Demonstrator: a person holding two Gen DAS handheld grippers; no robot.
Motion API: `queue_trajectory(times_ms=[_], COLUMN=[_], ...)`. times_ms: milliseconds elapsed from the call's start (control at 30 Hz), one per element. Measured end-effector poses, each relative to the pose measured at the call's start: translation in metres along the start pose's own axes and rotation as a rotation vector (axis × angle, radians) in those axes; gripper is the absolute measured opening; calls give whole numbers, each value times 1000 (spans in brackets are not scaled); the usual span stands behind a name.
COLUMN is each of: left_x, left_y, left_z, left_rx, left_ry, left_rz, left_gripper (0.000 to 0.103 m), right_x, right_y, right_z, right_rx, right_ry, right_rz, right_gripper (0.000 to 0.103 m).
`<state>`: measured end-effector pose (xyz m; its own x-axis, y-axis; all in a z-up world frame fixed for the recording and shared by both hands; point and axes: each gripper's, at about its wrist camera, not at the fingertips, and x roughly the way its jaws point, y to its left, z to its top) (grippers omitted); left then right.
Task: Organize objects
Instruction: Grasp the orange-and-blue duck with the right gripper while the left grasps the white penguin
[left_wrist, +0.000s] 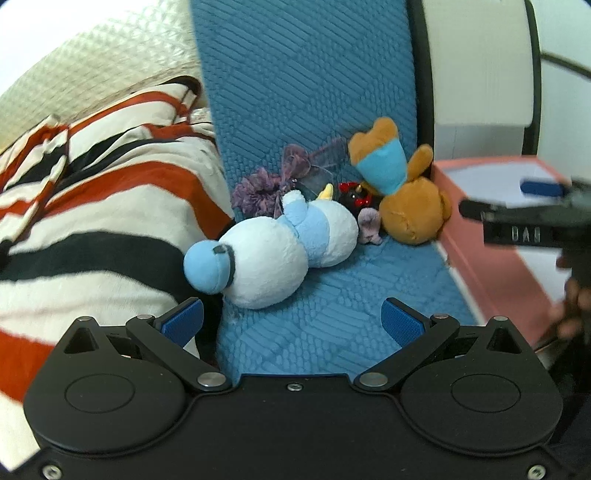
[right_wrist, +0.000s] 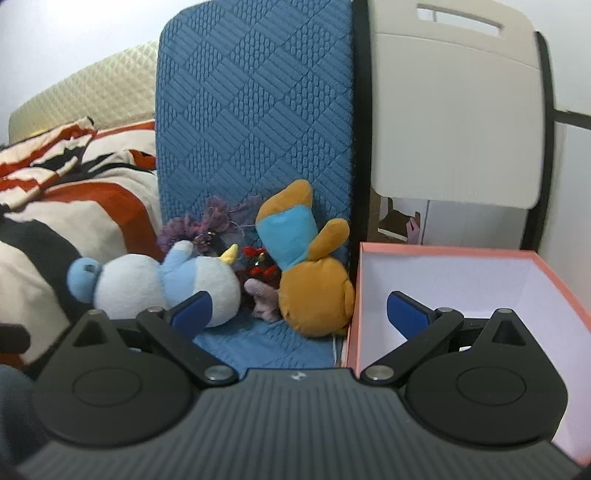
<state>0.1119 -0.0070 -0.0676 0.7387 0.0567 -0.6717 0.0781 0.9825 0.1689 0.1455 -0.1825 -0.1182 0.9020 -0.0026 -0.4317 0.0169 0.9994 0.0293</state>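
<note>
A white and light-blue plush (left_wrist: 273, 258) (right_wrist: 162, 284) lies on its side on the blue quilted seat (left_wrist: 351, 317). Beside it a brown plush with a blue bib (left_wrist: 402, 192) (right_wrist: 310, 273) leans upside down against the seat back, next to a pink box (left_wrist: 491, 280) (right_wrist: 461, 280) with a white inside. Between them lie a purple pom-pom thing (left_wrist: 266, 188) (right_wrist: 207, 221), a small red and black item (left_wrist: 356, 194) (right_wrist: 258, 266) and a pale purple piece (left_wrist: 369, 225) (right_wrist: 264, 295). My left gripper (left_wrist: 291, 319) is open, just short of the white plush. My right gripper (right_wrist: 299, 308) is open, straddling the box's left wall.
A red, black and white striped blanket (left_wrist: 92, 221) (right_wrist: 74, 206) covers the left. The blue quilted back cushion (left_wrist: 303, 74) (right_wrist: 255, 103) stands upright behind the toys. A white chair back (right_wrist: 454, 118) rises behind the box. The right gripper's body and a hand (left_wrist: 569, 306) show at the left view's right edge.
</note>
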Motion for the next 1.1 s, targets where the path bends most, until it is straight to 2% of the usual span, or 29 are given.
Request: queue_trajectory(times_ms=[233,367,467,533,667,800,1100], left_x=[51,77,99,115,143,168,223], left_y=[-18,-26,-29,-29,-31,-34,-46], left_z=[22,32,40,44,45,45,44], left_rx=[139,216,256,276,349,419,586], left_ry=[41,38,57,72,92,120,191], left_rz=[25,19,28,23,37,56,112], left_gripper=[103,103,103,103,103,103,103], right_x=[54,84,106,121,150,173,203], right_y=[-4,7,7,10,4,-1,-5], right_z=[18,23,29,31,34,37,45], right_rx=[-24,-97,-72,-83,-105,-114,-151], right_ry=[2,37,61,70,103,139,198], right_rz=[25,-31,-24,-33,-44,-38,-79], right_gripper=[103,103,95,94,88,88,88])
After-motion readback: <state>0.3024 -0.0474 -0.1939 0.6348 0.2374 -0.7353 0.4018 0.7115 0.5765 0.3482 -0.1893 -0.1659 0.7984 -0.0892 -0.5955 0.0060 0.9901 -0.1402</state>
